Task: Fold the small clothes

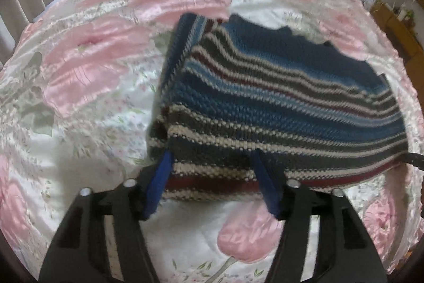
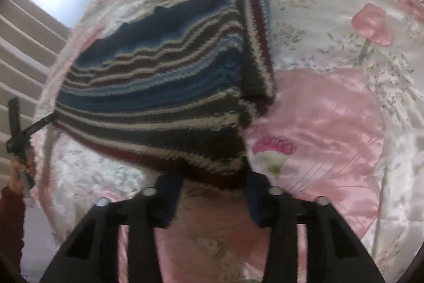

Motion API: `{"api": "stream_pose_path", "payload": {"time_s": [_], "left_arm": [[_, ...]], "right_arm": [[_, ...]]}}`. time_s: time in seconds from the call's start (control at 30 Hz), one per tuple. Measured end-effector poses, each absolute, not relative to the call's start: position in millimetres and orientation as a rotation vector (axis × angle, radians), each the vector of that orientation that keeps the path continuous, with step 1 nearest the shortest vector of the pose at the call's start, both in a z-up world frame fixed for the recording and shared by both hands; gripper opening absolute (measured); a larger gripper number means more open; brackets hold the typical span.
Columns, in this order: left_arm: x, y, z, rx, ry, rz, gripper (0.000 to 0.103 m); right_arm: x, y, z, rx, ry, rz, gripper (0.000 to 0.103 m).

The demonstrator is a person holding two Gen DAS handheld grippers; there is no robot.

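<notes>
Striped sweater (image 1: 265,102): hem corners pinched by left gripper (image 1: 212,177) and right gripper (image 2: 212,190), jaws partly closed. Risk: thick knit slipping free, folded sleeve (image 2: 258,44) falling open onto bedspread (image 1: 92,70).

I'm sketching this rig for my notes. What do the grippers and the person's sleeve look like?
Each gripper, left and right, has a black angular body with slots, silver round bolts and two blue fingers. The sleeve is dark red.

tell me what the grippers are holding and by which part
Both hold the striped knit sweater by its near hem edge: the left gripper near one corner, the right gripper near the other, lifting that edge off the floral bedspread.
</notes>
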State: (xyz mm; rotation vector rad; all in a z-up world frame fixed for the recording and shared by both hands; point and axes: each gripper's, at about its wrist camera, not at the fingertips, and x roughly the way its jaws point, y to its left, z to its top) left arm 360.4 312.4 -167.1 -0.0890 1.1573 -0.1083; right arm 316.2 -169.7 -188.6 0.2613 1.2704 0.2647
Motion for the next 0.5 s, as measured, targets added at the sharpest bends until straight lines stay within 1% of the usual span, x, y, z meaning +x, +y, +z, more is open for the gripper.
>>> {"api": "stream_pose_path", "payload": {"time_s": [0.03,0.07,0.1,0.13,0.17,0.33,0.43,0.5], "left_arm": [[362.8,309.7,-170.9,-0.082,1.172,-0.114,0.034],[364.2,308.5,-172.4,-0.069,1.186,-0.107,0.017],[364.7,307.0,-173.1,-0.057,1.193,-0.102,0.009],[365.4,307.5,-171.3,-0.06,1.193,-0.11,0.008],[365.2,309.1,-168.2,-0.076,1.191,-0.114,0.0],[357.1,328.4,-152.7,-0.14,1.162,-0.113,0.001],[355.1,339.2,-155.8,-0.129,1.161,-0.092,0.0],[355.4,347.0,-165.1,-0.132,1.179,-0.07,0.0]], "right_arm": [[316.1,-172.3,-187.4,0.276,1.275,0.265,0.021],[313.4,-175.3,-185.4,0.292,1.279,0.271,0.015],[312.7,-178.0,-181.4,0.308,1.274,0.281,0.014],[310.0,-181.1,-172.7,0.307,1.255,0.292,0.013],[307.3,-182.2,-165.8,0.302,1.241,0.302,0.013],[295.7,-194.4,-138.4,0.343,1.182,0.34,0.012],[295.3,-193.6,-150.1,0.326,1.205,0.324,0.012],[297.1,-195.4,-169.6,0.338,1.243,0.297,0.012]]}}
